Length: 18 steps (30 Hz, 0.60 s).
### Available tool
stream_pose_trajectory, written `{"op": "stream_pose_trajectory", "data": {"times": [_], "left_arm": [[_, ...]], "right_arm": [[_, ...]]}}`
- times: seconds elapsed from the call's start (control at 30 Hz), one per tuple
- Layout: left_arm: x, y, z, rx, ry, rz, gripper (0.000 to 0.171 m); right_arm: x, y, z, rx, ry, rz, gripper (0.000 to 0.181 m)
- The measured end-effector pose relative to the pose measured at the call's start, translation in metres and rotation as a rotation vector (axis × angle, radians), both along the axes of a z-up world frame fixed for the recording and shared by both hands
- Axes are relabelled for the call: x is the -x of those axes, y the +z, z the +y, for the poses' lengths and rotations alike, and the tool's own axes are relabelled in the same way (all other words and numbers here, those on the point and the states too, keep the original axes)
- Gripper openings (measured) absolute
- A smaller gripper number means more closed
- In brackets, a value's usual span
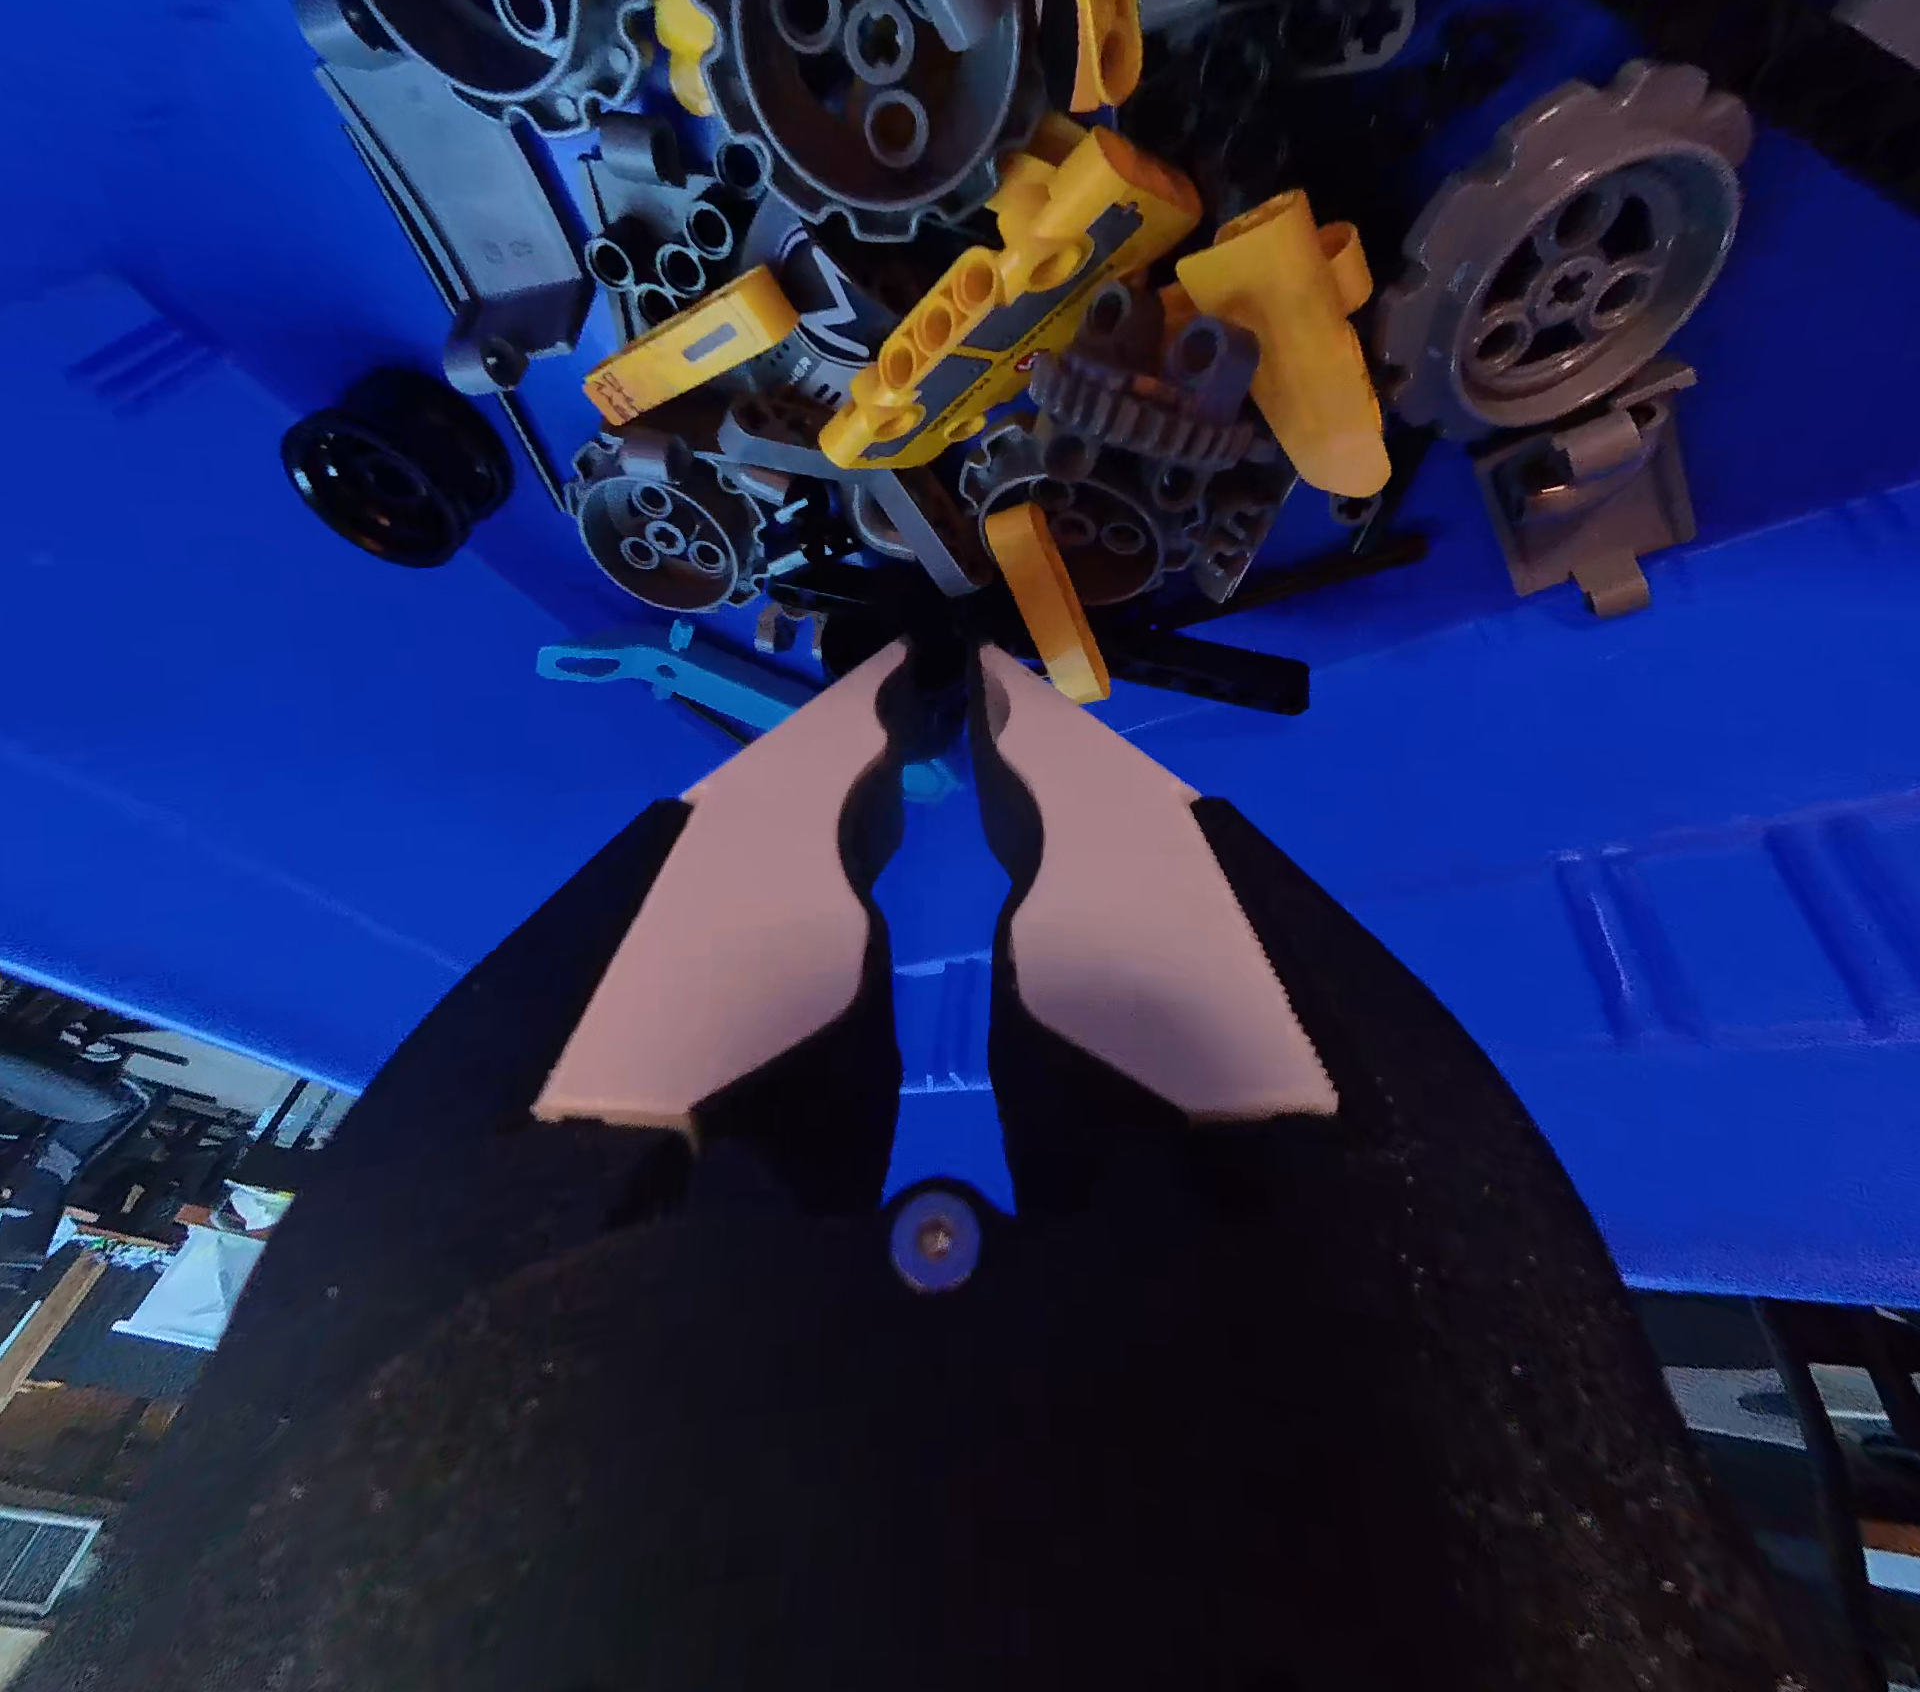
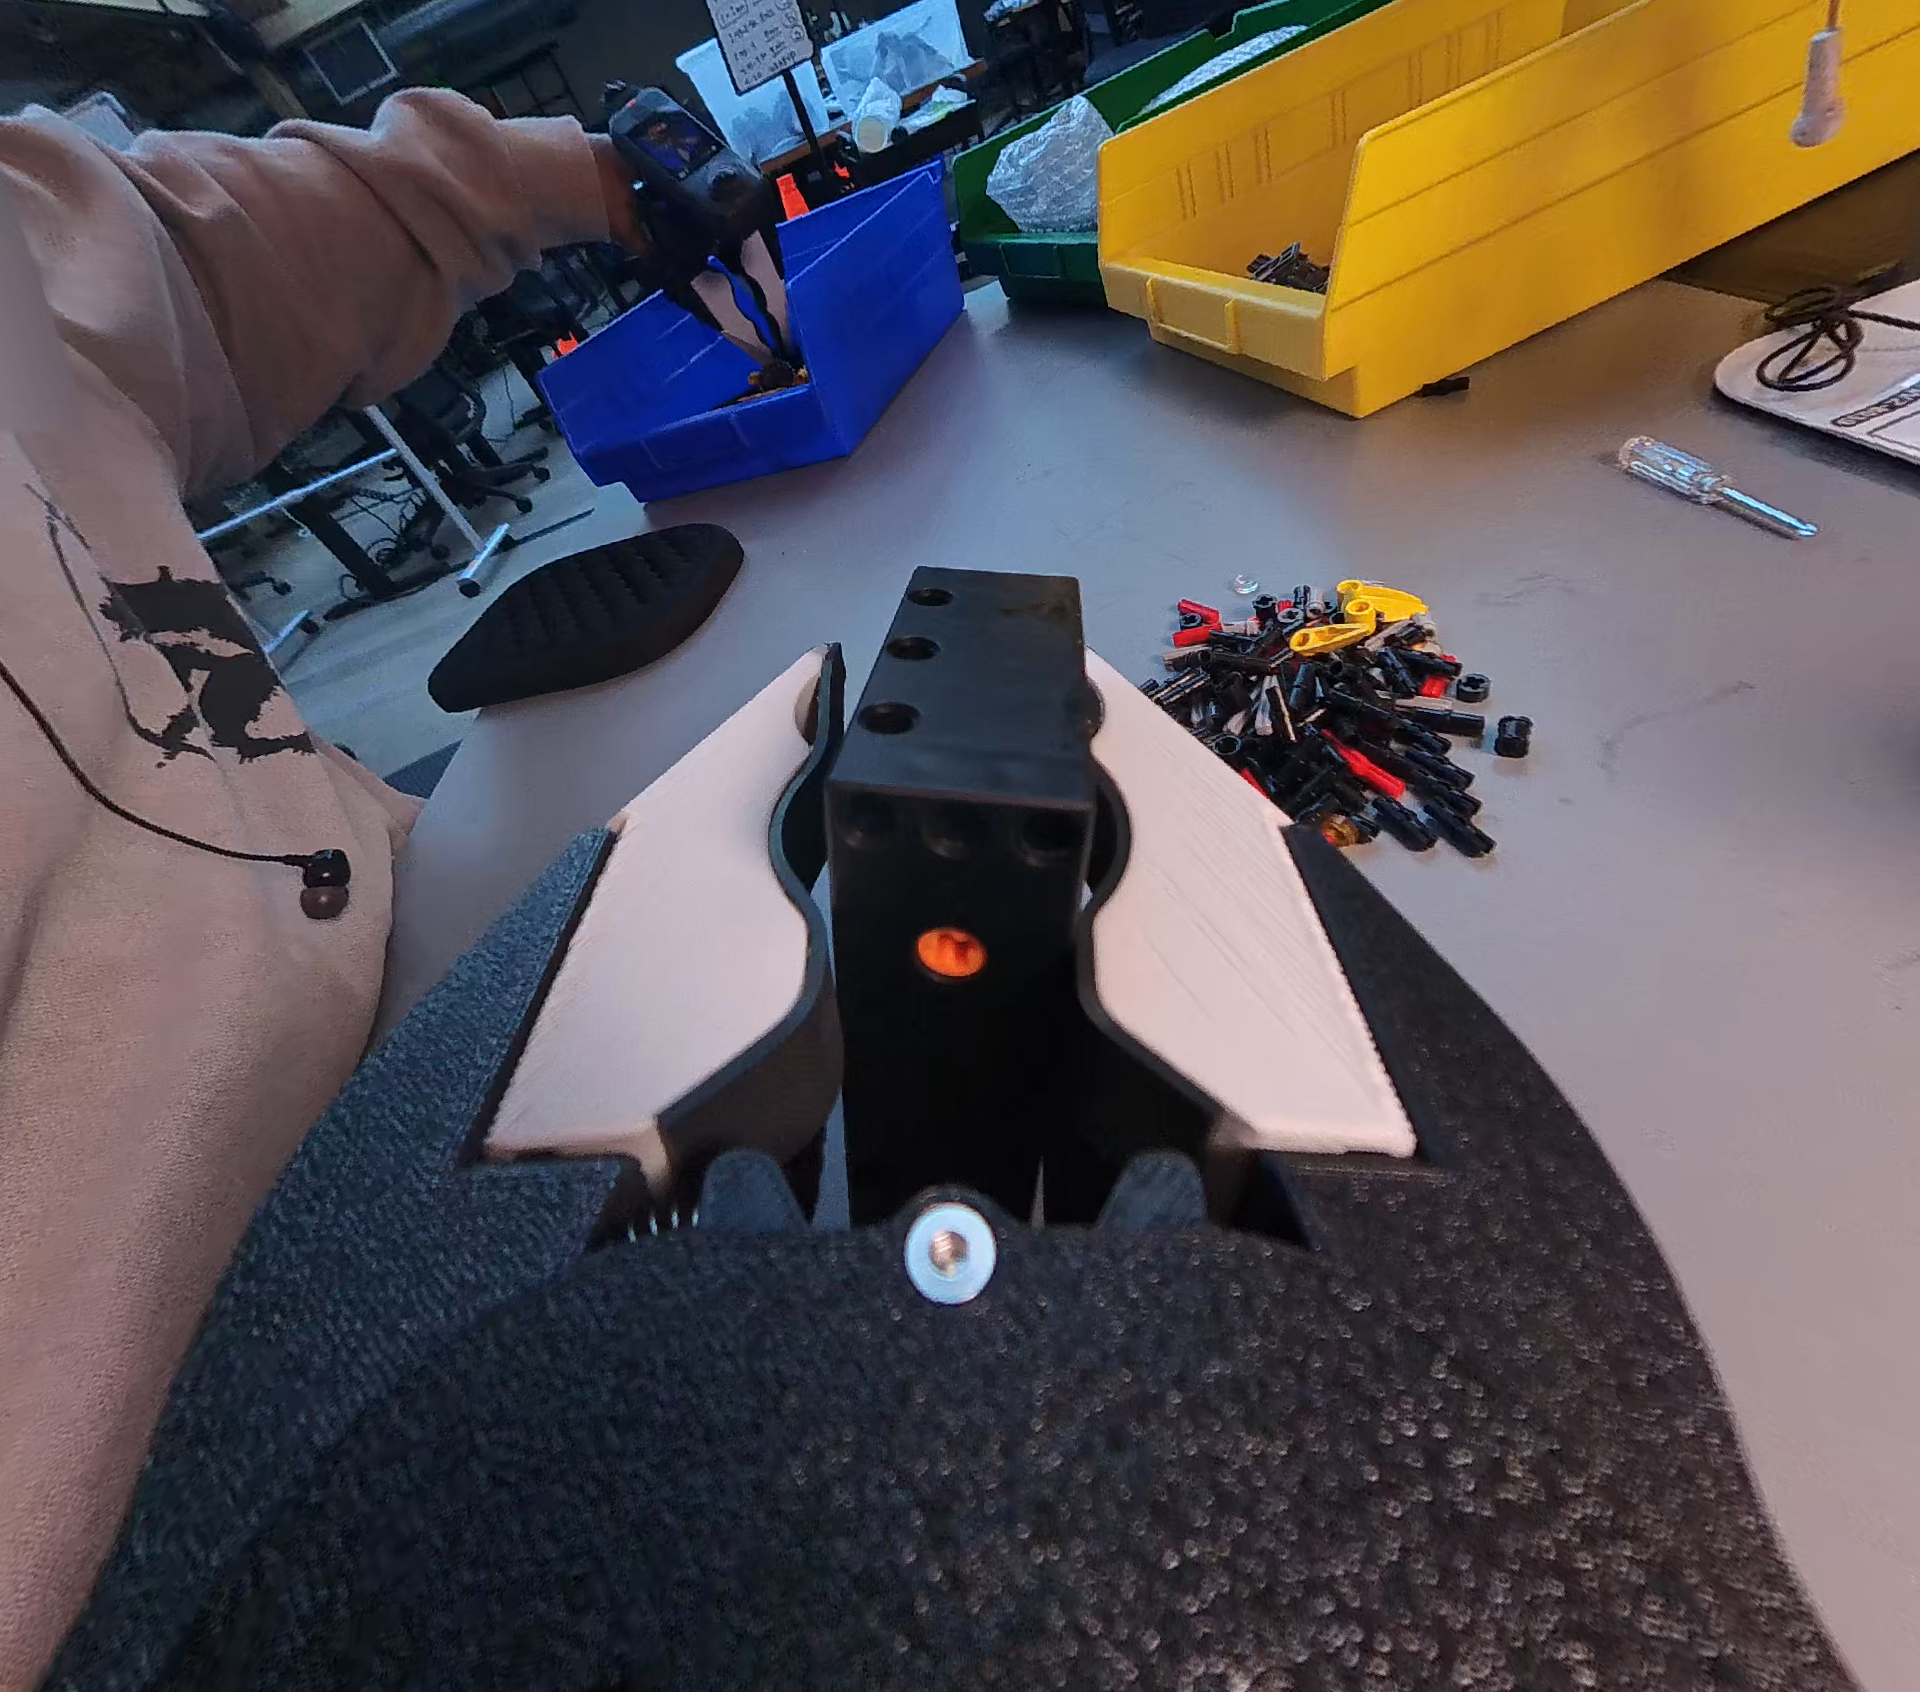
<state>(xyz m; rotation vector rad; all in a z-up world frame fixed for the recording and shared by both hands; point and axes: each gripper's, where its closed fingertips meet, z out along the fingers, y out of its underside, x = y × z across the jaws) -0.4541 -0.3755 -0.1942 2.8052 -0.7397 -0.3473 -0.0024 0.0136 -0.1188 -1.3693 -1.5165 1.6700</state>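
Note:
In the left wrist view, my left gripper [image 1: 940,671] reaches into a blue bin [image 1: 260,707], at the near edge of a heap of yellow, grey and black building-toy parts [image 1: 935,354]. Its fingertips are pinched on a small black part [image 1: 935,686], next to a yellow lever piece [image 1: 1049,603]. In the right wrist view, my right gripper [image 2: 961,686] is shut on a black rectangular block with round holes [image 2: 961,759] and holds it above the grey table [image 2: 1039,479]. The left gripper [image 2: 743,323] also shows there, inside the blue bin [image 2: 862,333].
A pile of small black, red and yellow pins [image 2: 1340,707] lies on the table to the right of the block. A yellow bin [image 2: 1455,188] and a green bin [image 2: 1039,229] stand behind. A screwdriver [image 2: 1714,489] lies far right, a black oval pad [image 2: 587,614] at the left edge. A person's sleeve [image 2: 312,219] crosses the left. There is about 60 centimetres between the tips of the two grippers.

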Motion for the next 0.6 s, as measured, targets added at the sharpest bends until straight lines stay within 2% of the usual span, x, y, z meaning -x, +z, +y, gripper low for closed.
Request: {"op": "stream_pose_trajectory", "data": {"times": [0.33, 0.47, 0.53, 0.6], "left_arm": [[0.0, 0.002, 0.002, -0.038, 0.029, -0.023, 0.004], [0.003, 0.02, 0.011, -0.113, 0.046, -0.001, 0.004], [-0.004, 0.045, 0.039, -0.259, 0.053, 0.001, 0.004], [-0.034, 0.082, 0.098, -0.495, 0.014, -0.046, 0.004]], "right_arm": [[0.0, 0.0, 0.0, 0.008, 0.005, -0.002, 0.04], [0.0, 0.0, 0.0, 0.008, 0.004, -0.001, 0.04], [0.0, 0.0, 0.0, 0.01, 0.005, 0.002, 0.04], [0.0, 0.002, 0.001, 0.02, 0.006, 0.01, 0.04]]}}
